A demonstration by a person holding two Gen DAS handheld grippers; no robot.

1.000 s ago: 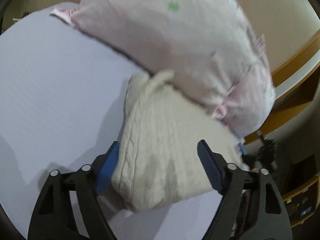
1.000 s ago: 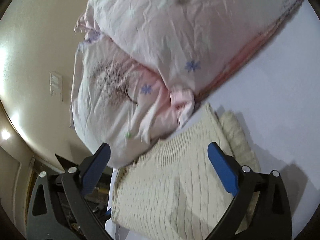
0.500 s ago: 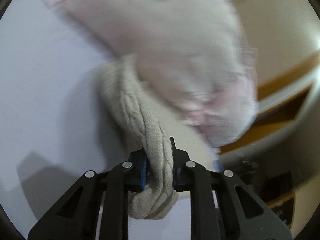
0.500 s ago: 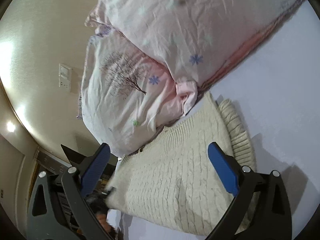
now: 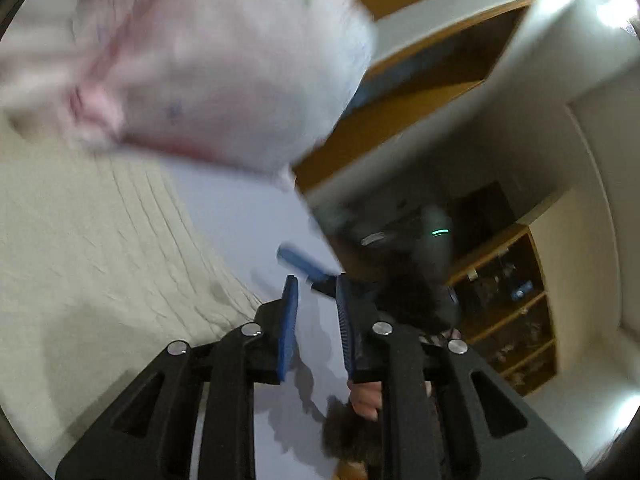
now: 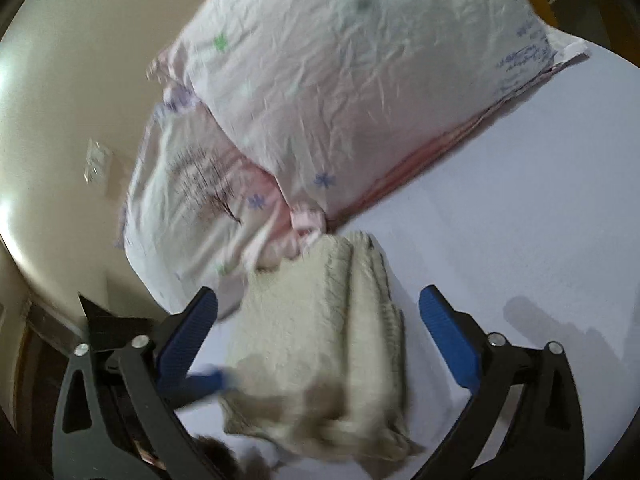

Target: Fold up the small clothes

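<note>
A cream cable-knit sweater lies folded on the pale lavender sheet, its far end against the pink pillows. My right gripper is open and empty, its blue pads on either side of the sweater, just above it. In the left wrist view the sweater fills the lower left. My left gripper holds nothing; its pads stand a narrow gap apart over bare sheet, right of the sweater's edge. A blue finger of the right gripper shows just beyond it.
Two pink patterned pillows are stacked against the cream wall behind the sweater. In the left wrist view a pillow is blurred, with a wooden headboard shelf and a bookcase beyond the bed's edge.
My left gripper shut on the sweater's edge, carried it over, then let go and swung right off the garment. The sweater now lies narrower, folded. The right gripper stayed open.
</note>
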